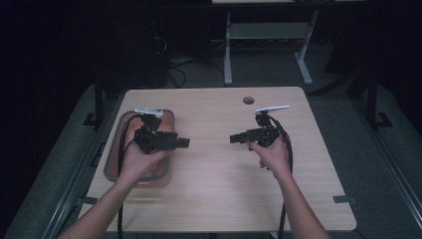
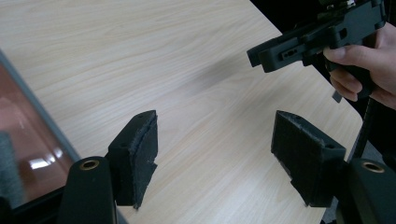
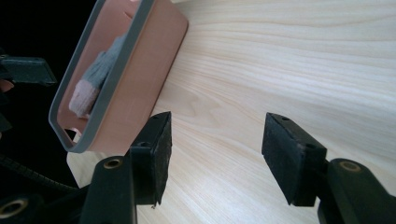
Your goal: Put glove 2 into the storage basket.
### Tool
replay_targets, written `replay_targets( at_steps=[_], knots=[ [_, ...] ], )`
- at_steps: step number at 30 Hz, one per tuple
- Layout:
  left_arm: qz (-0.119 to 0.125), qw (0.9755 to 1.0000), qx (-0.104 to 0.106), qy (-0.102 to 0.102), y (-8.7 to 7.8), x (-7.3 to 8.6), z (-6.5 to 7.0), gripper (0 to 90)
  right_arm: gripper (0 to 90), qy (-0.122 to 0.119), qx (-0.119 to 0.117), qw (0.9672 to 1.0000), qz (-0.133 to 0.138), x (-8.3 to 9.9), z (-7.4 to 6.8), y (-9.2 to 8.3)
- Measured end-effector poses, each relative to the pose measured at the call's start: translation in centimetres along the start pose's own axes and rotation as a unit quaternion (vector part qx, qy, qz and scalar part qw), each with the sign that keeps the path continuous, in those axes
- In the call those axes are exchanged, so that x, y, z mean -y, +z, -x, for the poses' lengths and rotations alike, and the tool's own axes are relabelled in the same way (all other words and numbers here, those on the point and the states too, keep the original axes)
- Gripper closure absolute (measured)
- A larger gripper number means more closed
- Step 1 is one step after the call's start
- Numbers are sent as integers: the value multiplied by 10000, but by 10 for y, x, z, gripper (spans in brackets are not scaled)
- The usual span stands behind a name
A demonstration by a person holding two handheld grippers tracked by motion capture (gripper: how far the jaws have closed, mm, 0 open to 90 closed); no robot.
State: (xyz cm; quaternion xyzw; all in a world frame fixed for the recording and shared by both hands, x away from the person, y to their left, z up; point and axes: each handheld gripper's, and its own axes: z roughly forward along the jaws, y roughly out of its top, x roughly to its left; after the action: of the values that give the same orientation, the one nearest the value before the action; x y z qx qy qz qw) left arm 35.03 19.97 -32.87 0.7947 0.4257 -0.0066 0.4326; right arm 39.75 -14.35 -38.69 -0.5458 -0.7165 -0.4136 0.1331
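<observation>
Left hand-held gripper (image 1: pixel 183 143) hovers over tray's (image 1: pixel 112 158) right rim.

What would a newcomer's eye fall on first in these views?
Two black grippers face each other over the pale wooden table, both with jaws open and nothing between them: the left gripper over the tray's right edge, the right gripper right of centre. Next comes the pinkish tray with a grey rim at the table's left edge, holding a grey and pink cloth item.

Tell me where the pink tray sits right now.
In the high view the pink tray lies at the table's left edge, under the left gripper.
</observation>
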Motion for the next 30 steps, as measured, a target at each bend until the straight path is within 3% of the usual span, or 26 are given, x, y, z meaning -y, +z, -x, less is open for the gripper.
replay_targets(
  at_steps=[17, 30],
  knots=[
    [-219, 9991, 288, 217, 35, 0, 25, 311, 422, 217, 107, 9997, 91, 13, 22, -17],
    [-486, 9971, 476, 333, 67, 13, 43, 301, 417, 433, 260, 9986, 182, 32, 50, -35]
  ],
)
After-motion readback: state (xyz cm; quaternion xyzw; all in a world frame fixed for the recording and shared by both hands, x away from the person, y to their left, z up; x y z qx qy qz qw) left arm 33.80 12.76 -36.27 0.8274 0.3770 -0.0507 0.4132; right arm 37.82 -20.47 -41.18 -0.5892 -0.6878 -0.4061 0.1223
